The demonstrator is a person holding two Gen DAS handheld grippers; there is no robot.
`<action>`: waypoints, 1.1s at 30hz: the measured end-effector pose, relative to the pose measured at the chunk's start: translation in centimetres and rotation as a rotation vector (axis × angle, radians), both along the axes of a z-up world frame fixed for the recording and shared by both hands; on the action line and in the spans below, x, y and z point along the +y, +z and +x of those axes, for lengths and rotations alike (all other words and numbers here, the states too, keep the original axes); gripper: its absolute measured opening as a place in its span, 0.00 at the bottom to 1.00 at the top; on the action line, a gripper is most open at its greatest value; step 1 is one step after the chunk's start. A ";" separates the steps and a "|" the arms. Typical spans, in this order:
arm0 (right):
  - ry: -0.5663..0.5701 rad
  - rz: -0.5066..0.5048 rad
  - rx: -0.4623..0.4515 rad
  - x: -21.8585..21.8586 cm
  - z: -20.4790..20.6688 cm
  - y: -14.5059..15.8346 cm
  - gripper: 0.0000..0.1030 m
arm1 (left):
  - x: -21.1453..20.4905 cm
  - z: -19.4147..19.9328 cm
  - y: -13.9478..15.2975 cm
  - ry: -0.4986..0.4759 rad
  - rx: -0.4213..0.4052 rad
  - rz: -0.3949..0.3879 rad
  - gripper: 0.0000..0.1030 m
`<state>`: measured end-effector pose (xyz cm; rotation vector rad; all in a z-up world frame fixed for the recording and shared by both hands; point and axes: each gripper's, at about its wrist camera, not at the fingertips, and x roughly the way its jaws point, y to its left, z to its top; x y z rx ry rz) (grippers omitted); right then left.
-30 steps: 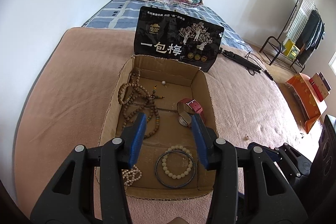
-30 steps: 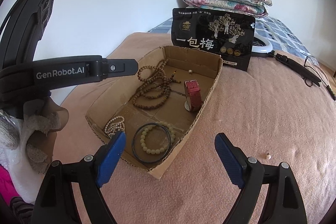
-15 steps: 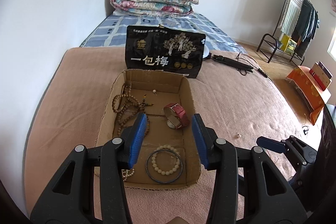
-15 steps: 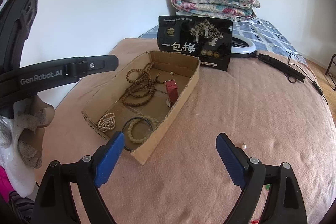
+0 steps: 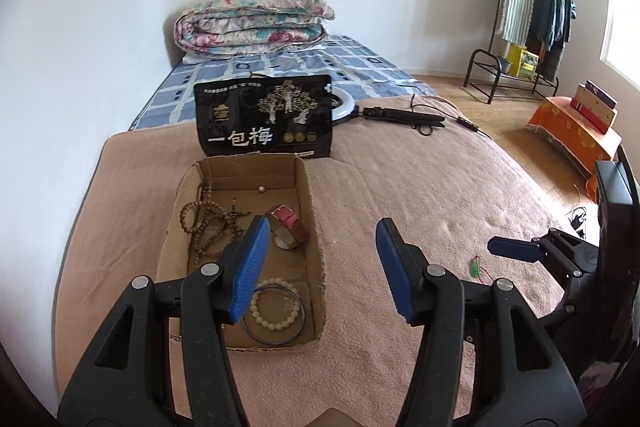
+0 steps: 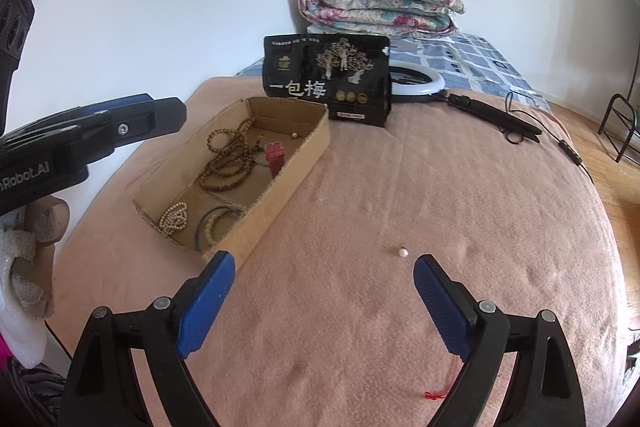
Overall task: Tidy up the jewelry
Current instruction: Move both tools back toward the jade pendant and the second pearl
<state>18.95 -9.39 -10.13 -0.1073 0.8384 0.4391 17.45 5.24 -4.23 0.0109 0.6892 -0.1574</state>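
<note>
A shallow cardboard box (image 5: 256, 171) (image 6: 280, 195) lies on the pink blanket. It holds a brown bead necklace (image 5: 204, 223) (image 6: 228, 163), a red-strapped watch (image 5: 288, 227) (image 6: 275, 157), a pale bead bracelet inside a dark bangle (image 5: 274, 315) (image 6: 216, 223), a small string of pale beads (image 6: 174, 217) and one pearl (image 5: 261, 189). My left gripper (image 5: 322, 227) hovers over the box's near right corner, its jaws opening with nothing between them. My right gripper (image 6: 324, 261) (image 5: 516, 251) stands open above the blanket. A loose pearl (image 6: 403, 252) lies by its right fingertip. A green pendant on a red cord (image 5: 475, 267) lies on the blanket.
A black printed bag (image 5: 264, 119) (image 6: 326, 79) stands behind the box. A ring light (image 6: 416, 83) with its cable lies further back. A folded quilt (image 5: 252, 15) sits by the wall, and a clothes rack (image 5: 532, 19) stands at the far right.
Both grippers have drawn back from the box and risen a little. The left jaws have spread wider. The right gripper has shifted right over the blanket, near the loose pearl.
</note>
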 end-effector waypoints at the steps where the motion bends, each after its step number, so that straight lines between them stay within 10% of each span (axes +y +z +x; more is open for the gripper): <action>1: -0.004 -0.003 0.000 -0.4 -0.1 0.0 0.90 | -0.3 -0.1 0.0 -0.006 0.000 0.000 0.55; 33: -0.279 0.009 0.110 -15.0 1.2 -4.8 0.87 | -9.2 4.4 -6.4 -0.135 0.169 -0.067 0.49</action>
